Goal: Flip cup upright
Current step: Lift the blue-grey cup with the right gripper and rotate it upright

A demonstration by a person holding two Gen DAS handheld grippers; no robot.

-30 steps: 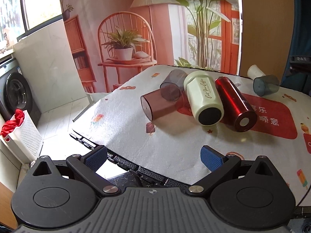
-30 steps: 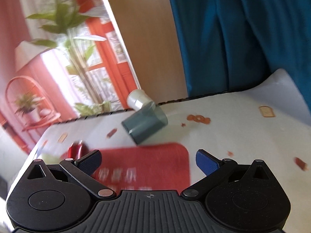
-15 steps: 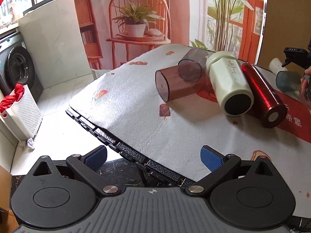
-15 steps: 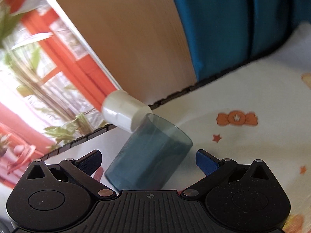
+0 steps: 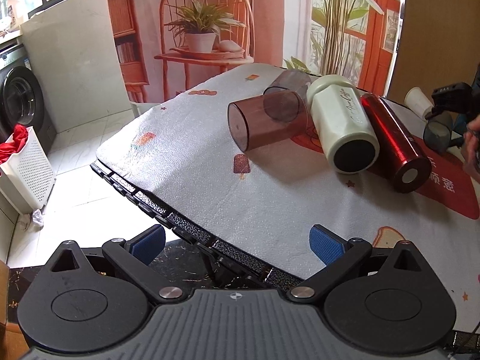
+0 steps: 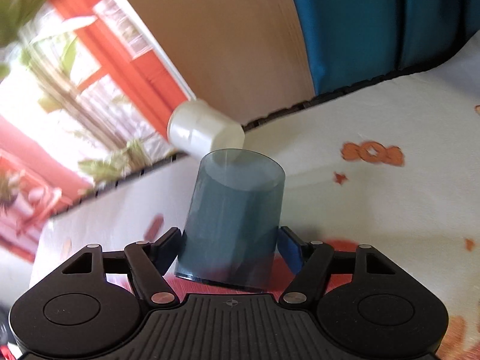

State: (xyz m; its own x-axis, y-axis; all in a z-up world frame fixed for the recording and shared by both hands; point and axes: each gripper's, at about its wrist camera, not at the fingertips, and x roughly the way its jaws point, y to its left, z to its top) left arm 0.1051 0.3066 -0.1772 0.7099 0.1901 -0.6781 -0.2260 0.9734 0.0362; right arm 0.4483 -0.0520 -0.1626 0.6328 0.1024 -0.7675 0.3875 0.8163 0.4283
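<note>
Blue-grey see-thru cup [image 6: 232, 219] is sitting btwn the right gripper [image 6: 229, 250] fingers, both blue pads pressing its sides near one end; the other end is pointing away from the cam, twd the far table edge. Whether it's resting on the tablecloth [image 6: 375, 210] or lifted, can't tell. A white cup [image 6: 204, 130] is lying on its side just behind it, touching or nearly so.

In the left wrist view the same blue-grey cup [image 5: 436, 130] is showing at far right, w/ the right gripper's black body [image 5: 450, 99] over it.

Left gripper [image 5: 237, 243] is hanging spread wide, holding nothing, over the near table edge. Ahead of it a brown tumbler [image 5: 267, 123], cream mug [image 5: 342, 126] & red bottle [image 5: 393, 141] are lying side by side.
</note>
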